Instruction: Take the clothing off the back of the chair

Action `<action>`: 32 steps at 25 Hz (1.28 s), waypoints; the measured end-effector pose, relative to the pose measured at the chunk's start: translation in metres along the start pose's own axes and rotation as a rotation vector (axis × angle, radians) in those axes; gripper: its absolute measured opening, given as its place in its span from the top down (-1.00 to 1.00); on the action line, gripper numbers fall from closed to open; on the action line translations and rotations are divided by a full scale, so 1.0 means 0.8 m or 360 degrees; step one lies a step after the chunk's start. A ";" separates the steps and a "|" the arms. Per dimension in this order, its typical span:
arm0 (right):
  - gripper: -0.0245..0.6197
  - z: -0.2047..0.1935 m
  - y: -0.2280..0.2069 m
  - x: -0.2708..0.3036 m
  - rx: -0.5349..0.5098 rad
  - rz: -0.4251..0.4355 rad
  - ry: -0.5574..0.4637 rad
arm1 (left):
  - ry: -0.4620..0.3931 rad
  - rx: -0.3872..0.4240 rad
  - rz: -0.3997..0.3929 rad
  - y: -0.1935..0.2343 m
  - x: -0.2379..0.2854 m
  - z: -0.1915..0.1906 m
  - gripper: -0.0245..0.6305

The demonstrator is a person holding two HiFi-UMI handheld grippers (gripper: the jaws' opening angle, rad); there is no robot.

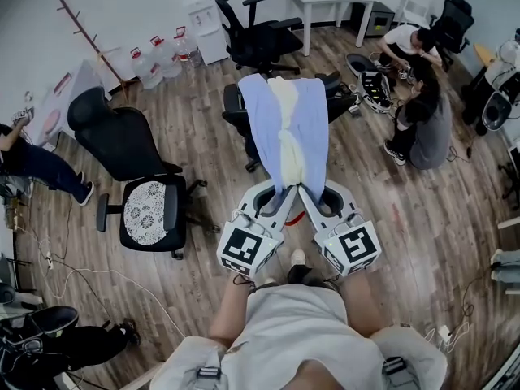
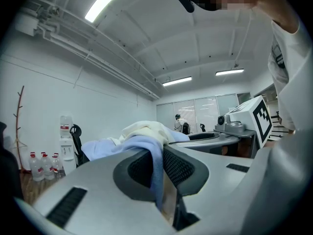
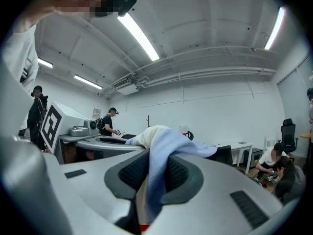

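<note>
Wood-plank office floor (image 1: 203,149) lies under the light-blue and cream cloth garment (image 1: 288,124), whose near edge is clamped between the narrowly set jaws of both the left gripper (image 1: 275,195) and the right gripper (image 1: 318,197), while its far end stretches ahead of them over the black swivel office chair (image 1: 237,108).

From the head view I can't make out the chair (image 1: 236,104) back at all: the blue and cream clothing (image 1: 286,128) covers it, with only dark bits showing at the sides. The cloth's near end vanishes between the left gripper (image 1: 282,192) and right gripper (image 1: 306,192), so its edge is hidden. At the left edge, a person (image 1: 41,169) is cut off above the legs.
</note>
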State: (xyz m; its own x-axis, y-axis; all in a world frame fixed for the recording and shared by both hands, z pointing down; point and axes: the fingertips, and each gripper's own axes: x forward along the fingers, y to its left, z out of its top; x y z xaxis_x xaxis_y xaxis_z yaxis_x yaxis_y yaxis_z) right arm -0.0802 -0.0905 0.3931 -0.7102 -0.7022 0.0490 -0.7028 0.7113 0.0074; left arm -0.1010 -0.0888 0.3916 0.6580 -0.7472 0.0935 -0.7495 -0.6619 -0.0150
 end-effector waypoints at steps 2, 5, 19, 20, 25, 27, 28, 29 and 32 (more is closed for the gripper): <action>0.69 0.002 0.007 -0.006 -0.0011 -0.0012 -0.0003 | -0.0008 0.0001 -0.0014 -0.006 -0.007 0.001 0.76; 0.69 0.006 0.019 -0.013 -0.0026 -0.0024 -0.0010 | -0.0019 0.0002 -0.0032 -0.011 -0.019 0.003 0.76; 0.70 0.012 0.061 -0.052 -0.0040 -0.0076 -0.0025 | -0.0049 0.0002 -0.0088 -0.046 -0.062 0.008 0.76; 0.70 0.011 0.065 -0.056 -0.0038 -0.0076 -0.0027 | -0.0048 0.0005 -0.0088 -0.049 -0.066 0.007 0.76; 0.70 0.002 0.084 -0.064 -0.0023 -0.0076 -0.0012 | -0.0032 0.0011 -0.0088 -0.057 -0.085 -0.002 0.76; 0.70 0.003 0.091 -0.067 -0.0021 -0.0068 -0.0015 | -0.0029 0.0000 -0.0092 -0.060 -0.091 -0.004 0.76; 0.70 0.003 0.094 -0.070 -0.0021 -0.0066 -0.0016 | -0.0029 -0.0006 -0.0095 -0.062 -0.094 -0.005 0.76; 0.70 0.003 0.096 -0.072 -0.0021 -0.0066 -0.0015 | -0.0030 -0.0011 -0.0097 -0.064 -0.096 -0.005 0.76; 0.70 0.002 0.102 -0.076 -0.0023 -0.0071 -0.0015 | -0.0035 -0.0012 -0.0099 -0.069 -0.103 -0.006 0.76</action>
State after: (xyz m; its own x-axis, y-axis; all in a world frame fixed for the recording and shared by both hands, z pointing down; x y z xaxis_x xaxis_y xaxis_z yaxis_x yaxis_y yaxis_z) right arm -0.0944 0.0106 0.3892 -0.6784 -0.7337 0.0388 -0.7334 0.6794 0.0238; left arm -0.1144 0.0093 0.3896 0.7046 -0.7059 0.0721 -0.7076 -0.7066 -0.0024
